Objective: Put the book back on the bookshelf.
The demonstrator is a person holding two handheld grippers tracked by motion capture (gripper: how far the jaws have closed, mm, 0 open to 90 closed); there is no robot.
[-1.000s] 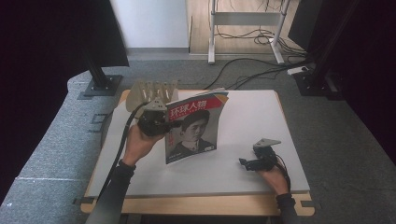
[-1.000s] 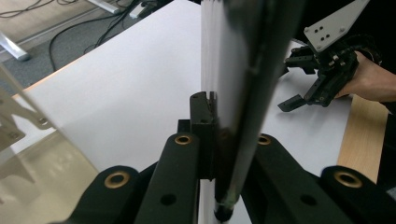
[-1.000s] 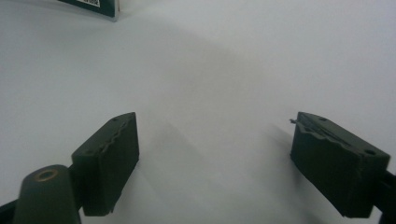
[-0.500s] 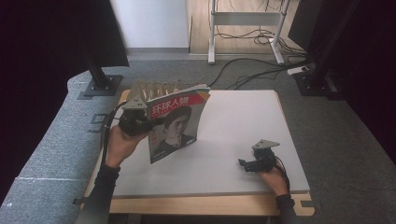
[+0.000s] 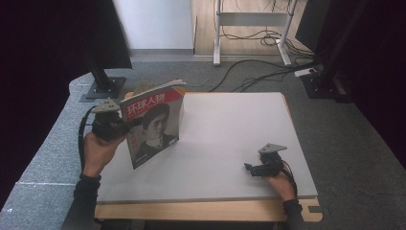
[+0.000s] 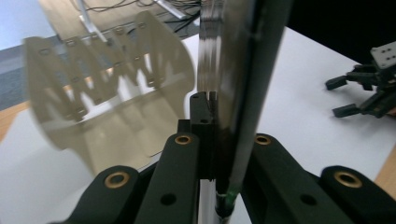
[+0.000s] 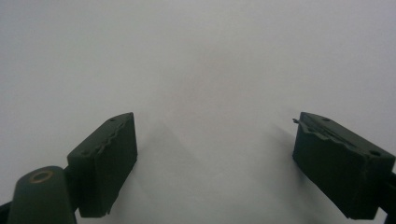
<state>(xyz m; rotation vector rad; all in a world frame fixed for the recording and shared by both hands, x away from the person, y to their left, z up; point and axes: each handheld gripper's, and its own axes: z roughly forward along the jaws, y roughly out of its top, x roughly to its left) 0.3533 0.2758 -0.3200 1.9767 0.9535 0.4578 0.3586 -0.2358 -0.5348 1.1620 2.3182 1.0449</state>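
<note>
On the white table top, which covers a wooden table standing on grey carpet, a magazine is held nearly upright over the left part of the surface, its red-banded cover with white characters and a portrait facing the person. Its lower corner sits at or just above the table; whether it touches is hard to tell. Behind the magazine, at the far left corner of the table, stands a pale beige slotted rack, blurred in the left gripper view and mostly hidden by the magazine in the high view.

At the magazine's left edge, roughly halfway up, the left gripper is clamped on it. The left gripper view shows the magazine edge-on, pressed between the two black jaws, with the rack beyond it to the left. The person's left hand grips the tool from below, a dark sleeve at the wrist.

Well apart, near the front right of the table, the right gripper lies low over the bare surface in the right hand. Its jaws are spread wide with nothing between them, as the right gripper view shows against the plain white top.
</note>
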